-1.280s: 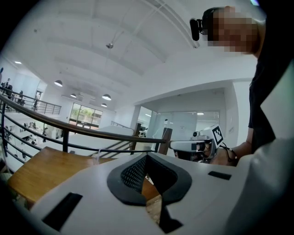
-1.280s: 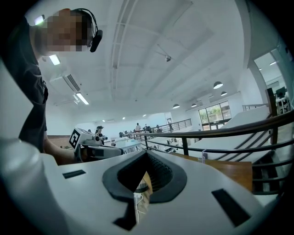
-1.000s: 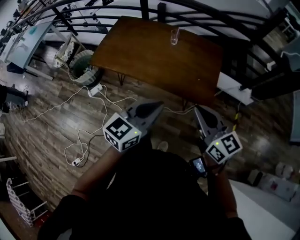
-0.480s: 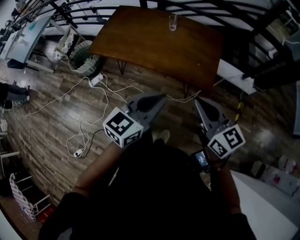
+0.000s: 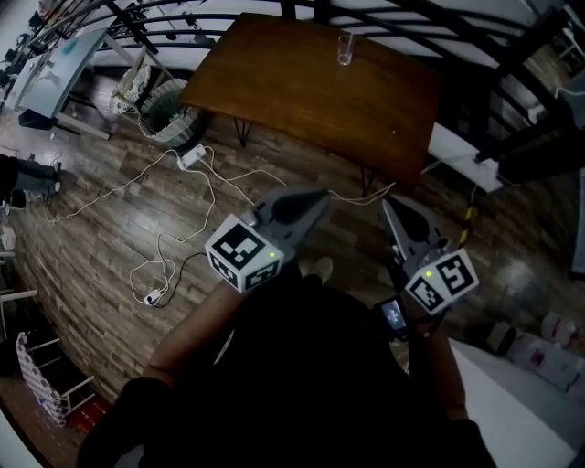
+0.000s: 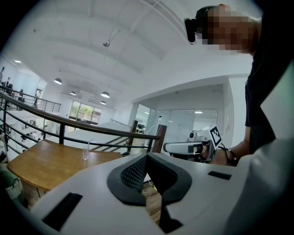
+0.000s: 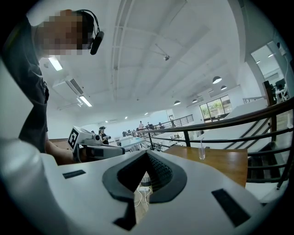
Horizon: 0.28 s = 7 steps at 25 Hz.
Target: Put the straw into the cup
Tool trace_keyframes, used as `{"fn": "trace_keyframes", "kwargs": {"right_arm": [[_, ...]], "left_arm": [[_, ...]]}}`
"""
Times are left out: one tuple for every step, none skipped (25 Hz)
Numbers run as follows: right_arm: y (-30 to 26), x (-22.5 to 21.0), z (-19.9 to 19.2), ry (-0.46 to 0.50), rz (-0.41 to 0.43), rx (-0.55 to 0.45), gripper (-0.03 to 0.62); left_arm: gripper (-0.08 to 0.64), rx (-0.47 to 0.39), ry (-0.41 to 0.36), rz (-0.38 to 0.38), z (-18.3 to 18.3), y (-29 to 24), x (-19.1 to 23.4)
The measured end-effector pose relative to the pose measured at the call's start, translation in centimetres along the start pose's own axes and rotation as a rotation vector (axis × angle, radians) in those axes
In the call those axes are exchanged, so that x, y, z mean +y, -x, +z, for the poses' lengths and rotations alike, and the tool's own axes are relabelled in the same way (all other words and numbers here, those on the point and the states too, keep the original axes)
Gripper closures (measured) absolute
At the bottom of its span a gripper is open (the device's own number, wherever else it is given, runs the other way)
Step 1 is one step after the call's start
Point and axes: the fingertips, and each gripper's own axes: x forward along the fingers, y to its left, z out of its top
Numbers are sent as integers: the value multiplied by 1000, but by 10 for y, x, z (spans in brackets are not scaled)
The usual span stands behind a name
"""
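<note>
A clear glass cup [image 5: 345,47] stands at the far edge of a brown wooden table [image 5: 302,91], well ahead of me. In both gripper views a thin straw [image 7: 200,144] seems to stand in the cup [image 7: 201,153] [image 6: 85,153]. My left gripper [image 5: 319,195] and right gripper [image 5: 386,202] are held side by side in front of my body, over the floor and short of the table. Both are shut with nothing between their jaws. Each gripper view shows the other gripper, the right gripper [image 6: 193,148] and the left gripper [image 7: 92,148].
White cables [image 5: 174,196] and a power strip [image 5: 190,157] lie on the wood-plank floor left of the table. A round basket [image 5: 169,114] stands by the table's left corner. Black railings [image 5: 439,27] run behind the table. A white bench [image 5: 462,157] sits at its right.
The head view has shifted slightly, and the table and cup sit a little differently in the frame. Both grippers stay shut and side by side.
</note>
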Motion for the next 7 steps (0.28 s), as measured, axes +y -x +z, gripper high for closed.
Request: {"fn": "trace_keyframes", "kwargs": {"right_arm": [[-2, 0, -1, -1, 1, 1, 583], [-3, 1, -2, -3, 1, 3, 583], [-5, 1, -2, -4, 2, 4, 583], [-6, 1, -2, -6, 4, 5, 583], [-8, 2, -2, -7, 6, 6, 583], [-10, 2, -2, -7, 8, 7, 583], [-12, 2, -1, -8, 11, 7, 583]], "left_arm": [[549, 1, 1, 0, -1, 1, 1], [549, 2, 4, 0, -2, 1, 2], [549, 3, 6, 1, -2, 3, 3], [549, 5, 8, 3, -3, 3, 4], [549, 5, 9, 5, -3, 4, 6], [549, 6, 10, 7, -2, 5, 7], [549, 6, 11, 9, -2, 6, 9]]}}
